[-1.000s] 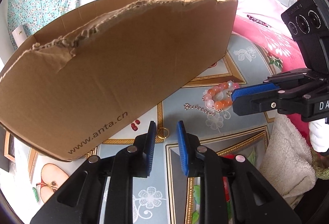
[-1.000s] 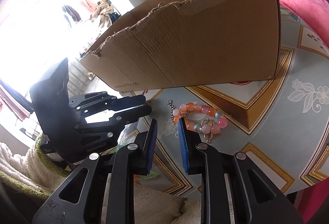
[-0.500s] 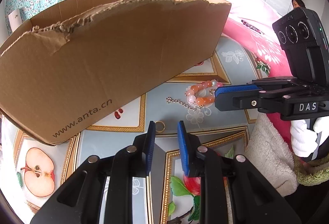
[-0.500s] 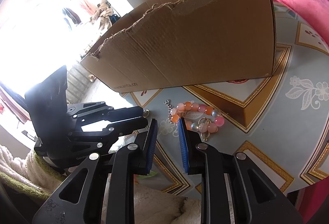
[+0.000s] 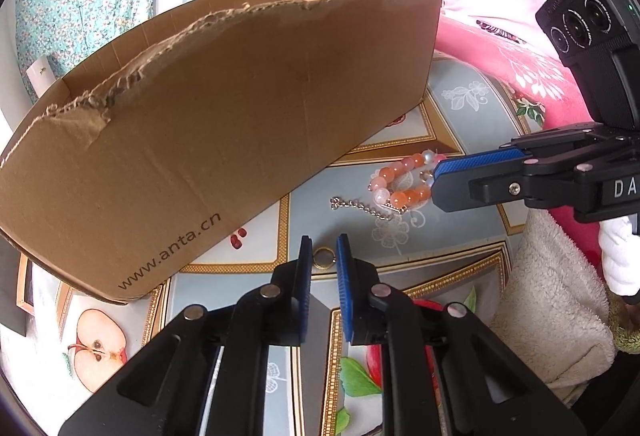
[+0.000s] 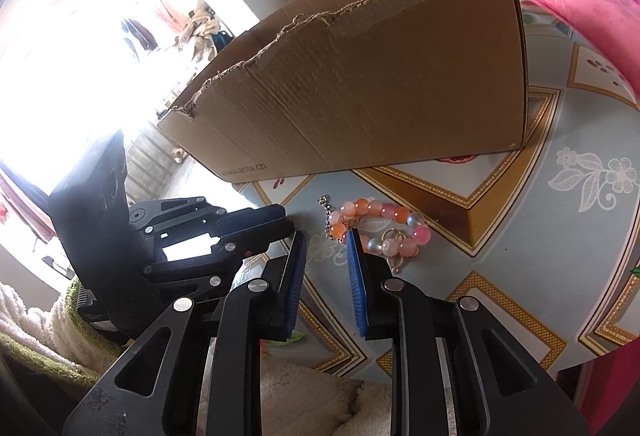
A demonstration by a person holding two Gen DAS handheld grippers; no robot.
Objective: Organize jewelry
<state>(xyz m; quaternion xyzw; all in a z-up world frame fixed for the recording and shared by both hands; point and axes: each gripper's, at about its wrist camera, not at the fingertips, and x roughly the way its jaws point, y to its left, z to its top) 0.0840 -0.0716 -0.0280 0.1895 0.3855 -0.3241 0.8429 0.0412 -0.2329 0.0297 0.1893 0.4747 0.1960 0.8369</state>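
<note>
A small gold ring (image 5: 324, 258) lies on the patterned tablecloth between the fingertips of my left gripper (image 5: 324, 240). Its jaws are closing, the blue pads stand just off the ring's sides, and I see no firm press. A bracelet of pink and orange beads (image 5: 396, 172) with a short silver chain (image 5: 360, 206) lies further right. My right gripper (image 6: 326, 236) hovers at the bracelet (image 6: 380, 210), open with nothing between its pads. Its right fingertip (image 6: 352, 240) sits against the near beads. In the right wrist view the left gripper (image 6: 286, 224) hides the ring.
A large torn cardboard box (image 5: 200, 116) stands just behind the jewelry, open at the top. A pink quilt (image 5: 500, 48) lies at the far right. A fluffy white cloth (image 5: 552, 308) covers the near right edge, and a white-gloved hand (image 5: 620, 256) holds the right gripper.
My left gripper has come forward so the gold ring now sits between its fingertips, and its jaws have narrowed. The right gripper has stayed at the bracelet.
</note>
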